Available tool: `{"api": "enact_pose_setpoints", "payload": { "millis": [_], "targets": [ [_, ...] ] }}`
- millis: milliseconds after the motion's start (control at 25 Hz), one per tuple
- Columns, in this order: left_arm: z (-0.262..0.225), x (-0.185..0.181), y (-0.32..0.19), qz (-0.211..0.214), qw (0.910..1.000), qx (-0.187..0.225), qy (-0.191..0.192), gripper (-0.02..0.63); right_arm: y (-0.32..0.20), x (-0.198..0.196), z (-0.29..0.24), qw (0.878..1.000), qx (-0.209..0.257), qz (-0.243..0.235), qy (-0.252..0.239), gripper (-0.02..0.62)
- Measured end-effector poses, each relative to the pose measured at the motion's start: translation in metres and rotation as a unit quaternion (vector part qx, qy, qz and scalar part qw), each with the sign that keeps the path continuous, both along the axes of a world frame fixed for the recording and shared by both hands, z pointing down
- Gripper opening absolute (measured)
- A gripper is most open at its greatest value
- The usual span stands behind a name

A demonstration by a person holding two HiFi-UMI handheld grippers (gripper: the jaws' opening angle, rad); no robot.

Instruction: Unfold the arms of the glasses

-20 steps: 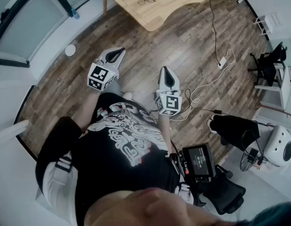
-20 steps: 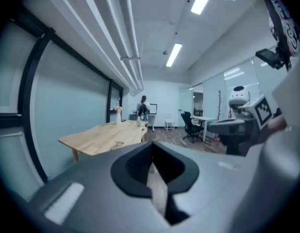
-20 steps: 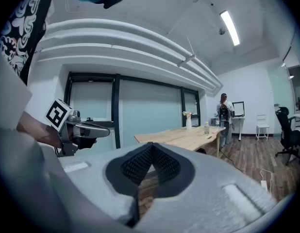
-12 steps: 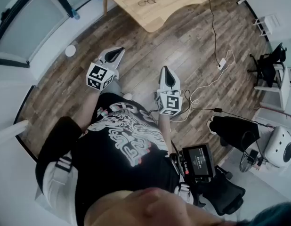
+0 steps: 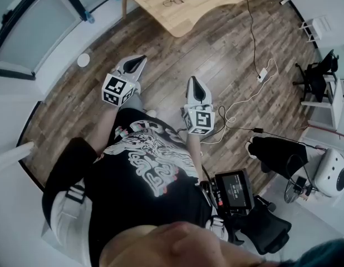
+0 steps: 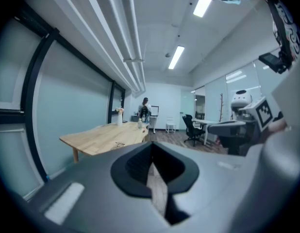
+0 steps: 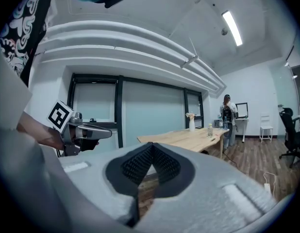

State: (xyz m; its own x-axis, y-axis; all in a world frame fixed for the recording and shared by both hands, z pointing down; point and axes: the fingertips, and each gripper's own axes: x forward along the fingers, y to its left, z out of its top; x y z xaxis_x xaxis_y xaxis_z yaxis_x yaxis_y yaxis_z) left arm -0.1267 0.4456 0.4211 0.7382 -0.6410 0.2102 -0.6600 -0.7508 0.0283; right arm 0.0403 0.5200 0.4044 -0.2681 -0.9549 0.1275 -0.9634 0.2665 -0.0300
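Your left tongs (image 5: 139, 61): the jaws are pressed together tip to tip with nothing between them. You hold them close in front of your body, above the wood floor (image 5: 177, 60), pointing nearly level.
Your right tongs (image 5: 194, 83): these jaws are closed too, the ribbed pads meet at the tip, and they hold nothing. They sit just beside the left tongs without touching them.
Marker cubes: one (image 5: 117, 90) is at the back of your left tongs and one (image 5: 198, 120) at the back of your right, both facing up at your head.
The glasses (image 5: 173, 1): they lie on the light wooden table (image 5: 211, 7) ahead of you, well apart from both tongs. They are too small here to tell how the arms lie.
Table top: in the right gripper view a vase (image 7: 191, 122) and a bottle (image 7: 209, 129) stand at the far end.
Floor to your right: a dark cord (image 5: 252, 35) runs from the table edge towards a white power strip (image 5: 262, 75).
Far end of the room: a person (image 7: 227, 111) stands beyond the table.
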Motion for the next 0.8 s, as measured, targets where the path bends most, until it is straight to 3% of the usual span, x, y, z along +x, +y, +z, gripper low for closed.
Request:
{"api": "enact_pose_setpoints", "payload": {
  "millis": [120, 240, 360, 600, 800],
  "targets": [
    [0.002, 0.004, 0.001, 0.007, 1.0, 0.0, 0.001, -0.011, 0.001, -0.001, 0.001, 1.0, 0.0, -0.013, -0.009, -0.002],
    [-0.002, 0.008, 0.002, 0.031, 0.999, -0.015, 0.028, -0.012, -0.003, -0.003, 0.001, 1.0, 0.001, -0.024, -0.017, -0.002],
    [-0.004, 0.008, -0.006, 0.026, 0.9983, -0.023, 0.047, -0.011, -0.01, -0.007, -0.001, 0.999, 0.006, -0.035, -0.02, -0.002],
    [0.007, 0.012, -0.045, 0.011, 0.9986, -0.025, 0.044, -0.011, -0.048, -0.001, 0.011, 0.999, -0.008, -0.041, -0.026, -0.002],
    [0.029, 0.025, -0.11, 0.004, 0.9992, -0.03, 0.028, -0.011, -0.11, 0.003, 0.033, 0.997, -0.037, -0.065, -0.012, -0.002]
  ]
}}
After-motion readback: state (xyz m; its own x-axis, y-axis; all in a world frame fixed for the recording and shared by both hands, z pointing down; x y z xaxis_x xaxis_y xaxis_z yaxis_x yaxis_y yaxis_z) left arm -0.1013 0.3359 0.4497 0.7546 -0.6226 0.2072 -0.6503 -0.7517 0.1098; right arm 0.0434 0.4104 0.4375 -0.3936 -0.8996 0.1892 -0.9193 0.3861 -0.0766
